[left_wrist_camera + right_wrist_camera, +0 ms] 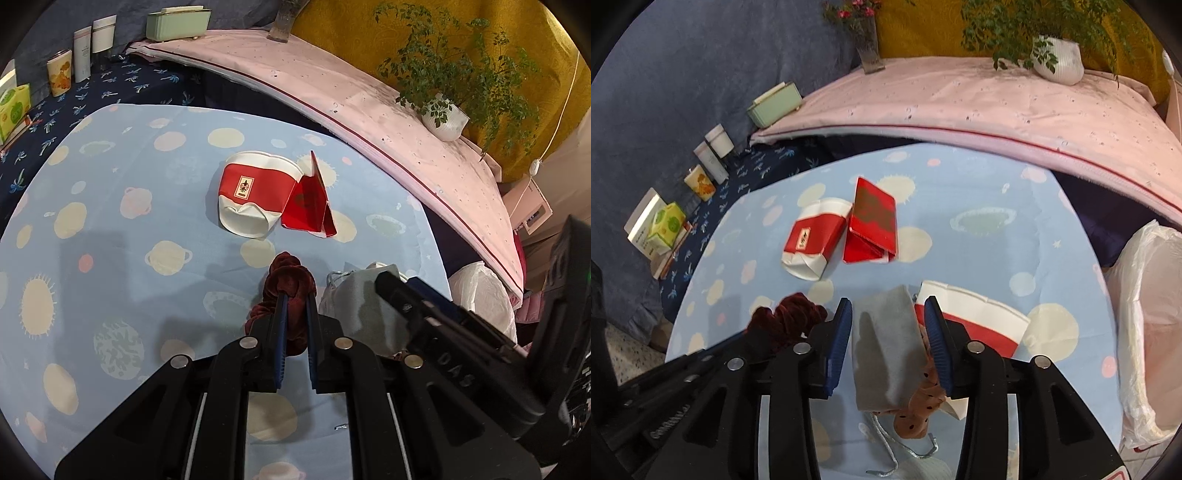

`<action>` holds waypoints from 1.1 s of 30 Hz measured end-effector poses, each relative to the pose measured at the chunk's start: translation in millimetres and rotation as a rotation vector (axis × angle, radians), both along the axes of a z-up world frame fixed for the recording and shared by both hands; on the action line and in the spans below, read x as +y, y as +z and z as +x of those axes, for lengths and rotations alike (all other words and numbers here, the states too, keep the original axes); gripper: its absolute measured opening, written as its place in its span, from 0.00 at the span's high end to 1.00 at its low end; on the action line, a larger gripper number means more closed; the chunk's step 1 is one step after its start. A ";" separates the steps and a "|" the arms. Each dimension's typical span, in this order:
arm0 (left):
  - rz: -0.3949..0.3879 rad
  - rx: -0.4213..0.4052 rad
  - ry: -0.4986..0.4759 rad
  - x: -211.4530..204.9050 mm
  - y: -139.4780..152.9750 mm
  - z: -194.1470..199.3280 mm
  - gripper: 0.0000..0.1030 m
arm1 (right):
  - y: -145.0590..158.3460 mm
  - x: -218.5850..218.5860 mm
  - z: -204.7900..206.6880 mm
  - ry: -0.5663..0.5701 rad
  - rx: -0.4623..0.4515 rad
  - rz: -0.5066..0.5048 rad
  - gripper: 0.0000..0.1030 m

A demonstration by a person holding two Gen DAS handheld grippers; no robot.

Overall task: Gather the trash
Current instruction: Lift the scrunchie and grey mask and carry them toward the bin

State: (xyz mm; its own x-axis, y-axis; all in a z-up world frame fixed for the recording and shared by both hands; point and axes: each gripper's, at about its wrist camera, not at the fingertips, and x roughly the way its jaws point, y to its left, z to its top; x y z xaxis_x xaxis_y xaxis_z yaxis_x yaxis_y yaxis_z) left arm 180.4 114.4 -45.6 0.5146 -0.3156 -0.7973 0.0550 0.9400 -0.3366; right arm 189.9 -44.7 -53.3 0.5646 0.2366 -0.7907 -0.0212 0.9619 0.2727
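My left gripper (295,295) is shut on a dark red velvet scrunchie (290,277), just above the blue planet-print tablecloth (110,240). The scrunchie also shows in the right wrist view (786,319). My right gripper (888,310) is open, its jaws on either side of a grey cloth pouch (886,343) that lies on the table. A brown dotted scrunchie (919,406) and a flattened red and white paper cup (979,321) lie by the pouch. A second crushed red and white cup (251,195) and a red folded card box (310,203) lie farther back.
A white plastic trash bag (1145,325) hangs open at the table's right edge. A pink-covered ledge (369,110) holds a potted plant (447,118), a vase (870,51) and a green box (177,22). Cups and cartons (59,74) stand at the left.
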 end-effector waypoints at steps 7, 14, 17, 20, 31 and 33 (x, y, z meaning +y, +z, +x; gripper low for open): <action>0.000 -0.007 0.006 0.7 4.7 3.1 0.92 | 1.8 3.4 3.0 0.034 -0.007 0.022 0.94; -0.005 -0.046 -0.007 -7.0 24.7 2.0 0.92 | 42.9 -1.9 -3.5 0.044 -0.092 0.079 0.95; -0.006 -0.066 -0.016 -11.9 35.7 -0.6 0.92 | 60.1 -5.9 -8.3 0.043 -0.125 0.106 0.95; -0.007 -0.089 -0.027 -17.1 47.8 -3.2 0.92 | 75.7 -14.0 -13.1 0.039 -0.149 0.168 0.95; 0.006 -0.106 -0.037 -22.9 56.7 -13.7 0.92 | 38.9 -29.9 -10.9 -0.031 -0.021 0.123 0.95; 0.014 -0.097 -0.039 -23.3 52.5 -14.4 0.92 | 23.0 -33.4 -15.2 -0.042 0.010 0.096 0.95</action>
